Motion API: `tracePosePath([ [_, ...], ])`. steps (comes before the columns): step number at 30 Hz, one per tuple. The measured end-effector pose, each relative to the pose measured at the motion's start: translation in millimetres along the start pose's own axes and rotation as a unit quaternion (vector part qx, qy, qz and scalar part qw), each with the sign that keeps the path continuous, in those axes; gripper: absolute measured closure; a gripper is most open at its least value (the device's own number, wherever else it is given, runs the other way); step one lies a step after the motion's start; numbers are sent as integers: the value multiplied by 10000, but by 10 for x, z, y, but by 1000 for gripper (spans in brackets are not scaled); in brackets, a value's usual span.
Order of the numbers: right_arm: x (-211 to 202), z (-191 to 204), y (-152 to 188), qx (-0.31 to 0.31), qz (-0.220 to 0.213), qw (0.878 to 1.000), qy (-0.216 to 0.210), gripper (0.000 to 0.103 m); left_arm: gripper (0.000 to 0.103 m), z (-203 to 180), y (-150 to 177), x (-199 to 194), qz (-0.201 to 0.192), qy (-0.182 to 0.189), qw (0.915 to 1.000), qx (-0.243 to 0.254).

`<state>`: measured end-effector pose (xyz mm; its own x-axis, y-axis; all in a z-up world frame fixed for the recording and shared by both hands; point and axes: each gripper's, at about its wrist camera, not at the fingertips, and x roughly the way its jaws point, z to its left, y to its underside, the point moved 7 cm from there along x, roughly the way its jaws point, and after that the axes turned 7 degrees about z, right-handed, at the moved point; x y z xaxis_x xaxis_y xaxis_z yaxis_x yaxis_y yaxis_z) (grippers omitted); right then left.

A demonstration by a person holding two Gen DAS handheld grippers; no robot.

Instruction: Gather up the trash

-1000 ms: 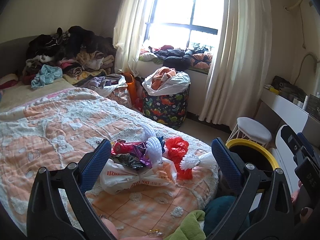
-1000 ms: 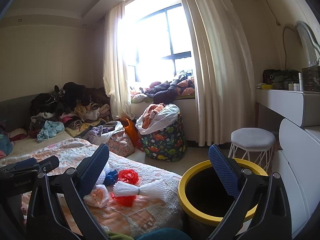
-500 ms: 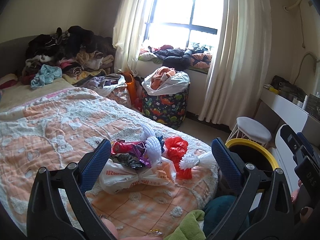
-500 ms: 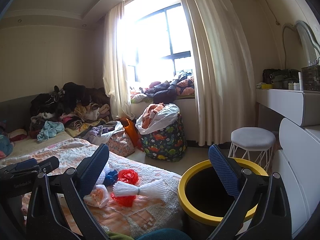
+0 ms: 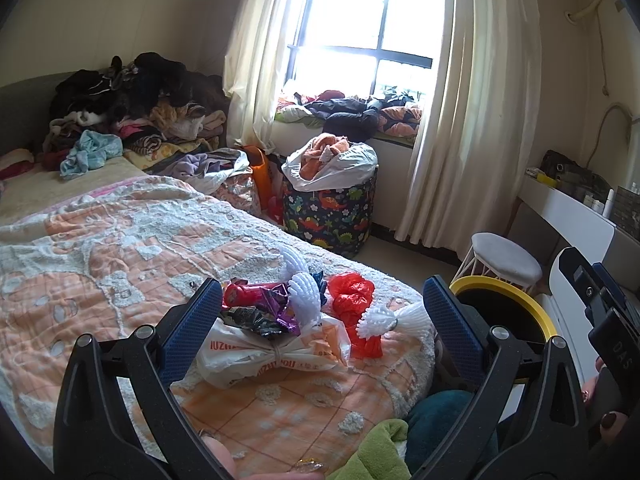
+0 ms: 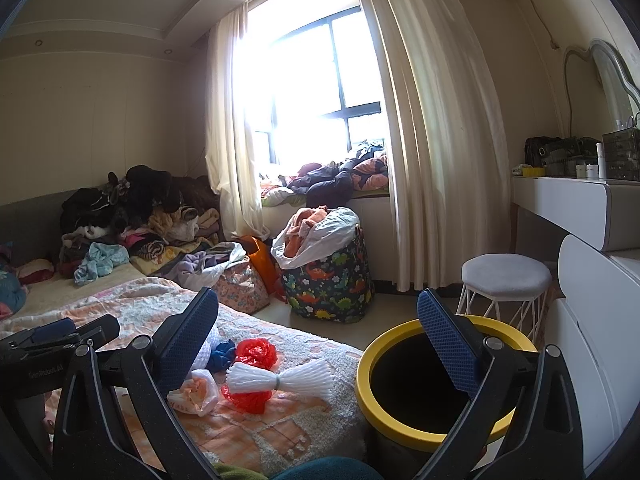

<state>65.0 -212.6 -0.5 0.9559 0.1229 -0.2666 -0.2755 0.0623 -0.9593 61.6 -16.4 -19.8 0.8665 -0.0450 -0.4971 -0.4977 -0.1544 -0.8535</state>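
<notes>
Yellow-rimmed bin (image 6: 436, 432) interior dark; dinosaur hamper (image 5: 330, 216) stuffed with clothes

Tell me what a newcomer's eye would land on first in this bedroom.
First comes the little heap of trash at the near corner of the bed: a red plastic bag, white foam netting and a tied white bag with orange print. Beside the bed stands a yellow-rimmed bin, open. Beyond it, a dinosaur-print hamper overflows below the bright window.
</notes>
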Motion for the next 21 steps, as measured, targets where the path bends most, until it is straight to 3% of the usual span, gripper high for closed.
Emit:
tracePosePath([
  [7,-5,-3,-8,-15,36,10000,-24,6,11,-95,4,2,46,142,9999,13],
  [10,49,62,-47,57,270,9992,-304,6,11,-59,14,1,27,320,9995,-48],
  [21,247,425,-9,-219,736,9921,-989,6,11,336,-70,80,67,74,9993,-352],
])
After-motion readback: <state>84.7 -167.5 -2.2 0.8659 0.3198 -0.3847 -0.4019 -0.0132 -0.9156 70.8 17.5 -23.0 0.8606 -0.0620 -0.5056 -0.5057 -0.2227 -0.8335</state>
